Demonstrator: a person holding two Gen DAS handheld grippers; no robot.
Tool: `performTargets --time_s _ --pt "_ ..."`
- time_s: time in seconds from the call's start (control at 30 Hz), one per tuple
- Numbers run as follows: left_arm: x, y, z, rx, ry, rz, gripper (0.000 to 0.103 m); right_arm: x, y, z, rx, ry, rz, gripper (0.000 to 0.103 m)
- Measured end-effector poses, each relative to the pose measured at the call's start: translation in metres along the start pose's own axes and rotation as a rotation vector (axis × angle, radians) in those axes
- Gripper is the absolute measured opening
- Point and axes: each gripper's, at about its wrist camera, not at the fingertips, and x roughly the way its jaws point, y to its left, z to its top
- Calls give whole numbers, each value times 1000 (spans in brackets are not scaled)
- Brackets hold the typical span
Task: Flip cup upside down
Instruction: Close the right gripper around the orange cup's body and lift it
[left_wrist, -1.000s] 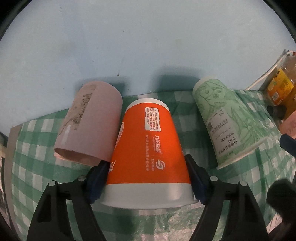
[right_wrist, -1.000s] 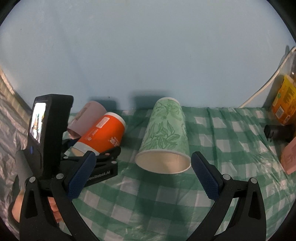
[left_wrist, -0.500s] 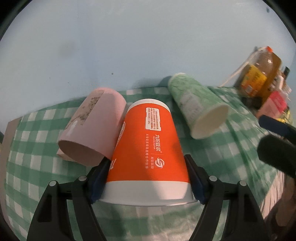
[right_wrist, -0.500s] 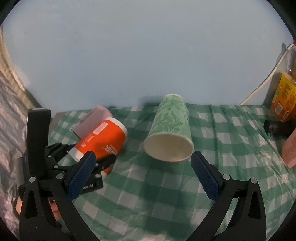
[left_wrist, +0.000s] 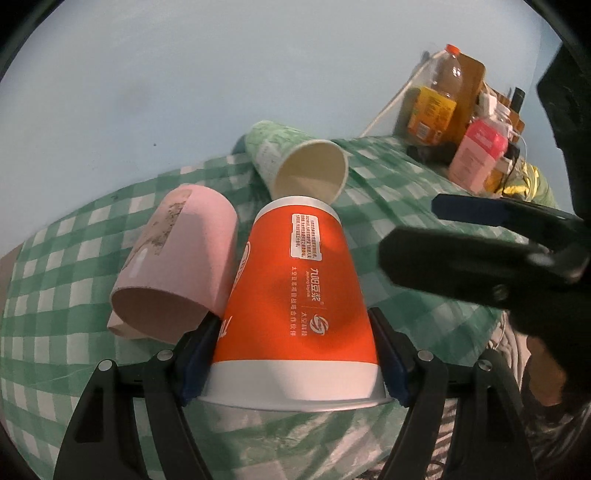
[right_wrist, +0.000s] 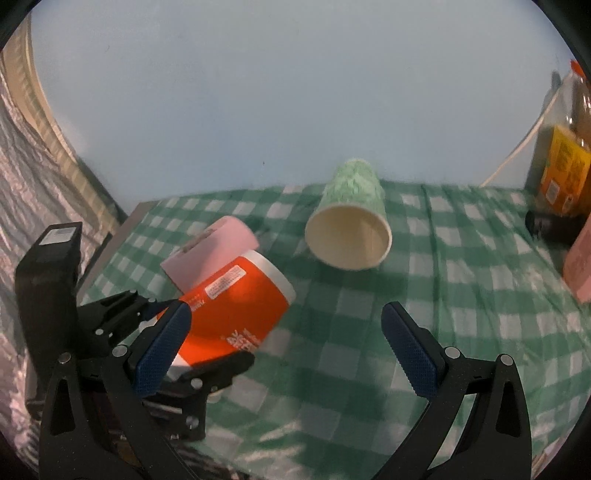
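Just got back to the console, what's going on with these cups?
The left gripper is clamped on the orange cup near its rim, holding it tilted above the checked tablecloth, base pointing away. The pink cup and the green cup lie on their sides. The right gripper is open, empty, facing the green cup.

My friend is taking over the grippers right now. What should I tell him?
Left hand-held gripper: shut on the orange cup, gripping near its rim, cup lifted and tilted.
Right hand-held gripper: open and empty, above the checked tablecloth.
Green cup and pink cup lie on their sides on the cloth.
Done: orange cup grasped.
Left: turn it mouth-down, set it on the cloth, let go.
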Motion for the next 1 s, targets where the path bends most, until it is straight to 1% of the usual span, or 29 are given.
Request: performTargets --time_s 0.2,0.43,0.5,0.53,0.6,0.67,0.8,1.0 --pt "12 -12 -1 24 13 30 79 6 -12 -8 44 32 4 102" --pt "18 -9 -2 11 36 44 80 15 -22 -15 82 60 17 102" --pt "18 -9 -2 15 37 59 81 14 -23 -16 86 61 18 102" --pt "17 -10 -1 20 31 71 82 14 -23 -16 88 60 18 102" --pt "15 -13 0 38 11 99 90 13 -24 -15 92 60 22 102" --pt "10 -12 1 40 -5 105 90 11 -24 -15 95 54 22 102" --pt "-3 -9 4 26 -15 77 90 4 -22 -12 100 38 28 102" --pt "-28 3 9 8 -65 86 91 -6 -16 -1 119 24 24 102"
